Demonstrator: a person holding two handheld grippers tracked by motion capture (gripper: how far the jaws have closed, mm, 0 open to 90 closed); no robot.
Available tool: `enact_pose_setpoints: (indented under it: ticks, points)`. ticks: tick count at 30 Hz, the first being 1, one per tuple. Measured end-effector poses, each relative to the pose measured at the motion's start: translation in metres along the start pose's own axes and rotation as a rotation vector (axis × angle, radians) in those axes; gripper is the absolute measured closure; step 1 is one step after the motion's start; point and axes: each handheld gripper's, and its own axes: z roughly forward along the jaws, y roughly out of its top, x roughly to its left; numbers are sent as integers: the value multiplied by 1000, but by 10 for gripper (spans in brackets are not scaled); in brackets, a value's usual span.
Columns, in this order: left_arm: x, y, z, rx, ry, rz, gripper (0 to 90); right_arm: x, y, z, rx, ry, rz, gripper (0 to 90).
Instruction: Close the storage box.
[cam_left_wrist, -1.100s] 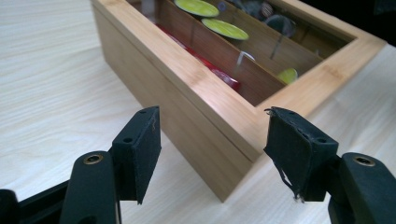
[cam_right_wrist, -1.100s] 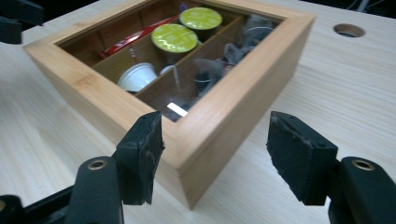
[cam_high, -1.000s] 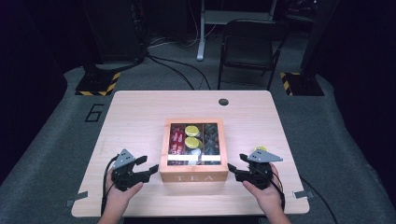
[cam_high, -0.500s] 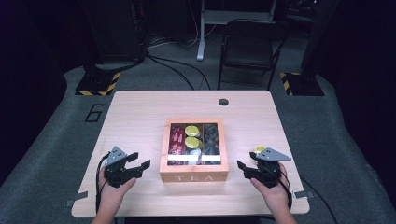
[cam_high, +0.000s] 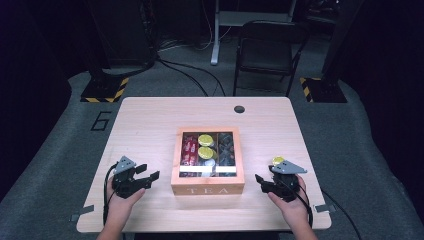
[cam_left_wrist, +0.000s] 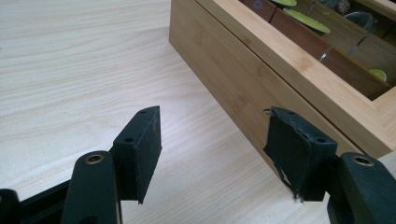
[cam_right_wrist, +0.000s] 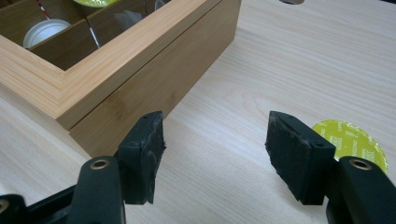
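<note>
The left gripper (cam_high: 150, 178) sits at the lower left of the high view, jaws apart with nothing between them; the right gripper (cam_high: 261, 181) mirrors it at the lower right, also open and empty. Between them, at the centre of the table (cam_high: 150, 120), stands the tea box (cam_high: 207, 159), its lid down and its window showing pods and packets in their compartments. Neither gripper touches the box, so the handling of it looks not yet begun: judging by the pose, grasping or opening the box is all still to do.

The high view gives the whole layout and the word TEA on the box front. The left gripper view adds the box's side wall (cam_left_wrist: 243, 79) close by at the upper right, just beyond one pad. The right gripper view shows a loose green pod (cam_right_wrist: 350, 140) on the table at the right edge, partly behind a jaw, and a white pod (cam_right_wrist: 44, 30) under the window at the upper left.
</note>
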Motion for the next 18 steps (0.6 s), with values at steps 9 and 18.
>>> enact_pose_setpoints:
  ticks: [9, 18]
  points:
    - [6, -4, 6, 10, -9, -38, 357, -4, -5, 4, 20, -7, 18, 364]
    - [9, -8, 14, 39, 4, -46, 357, -3, -7, 10, 38, -8, 11, 364]
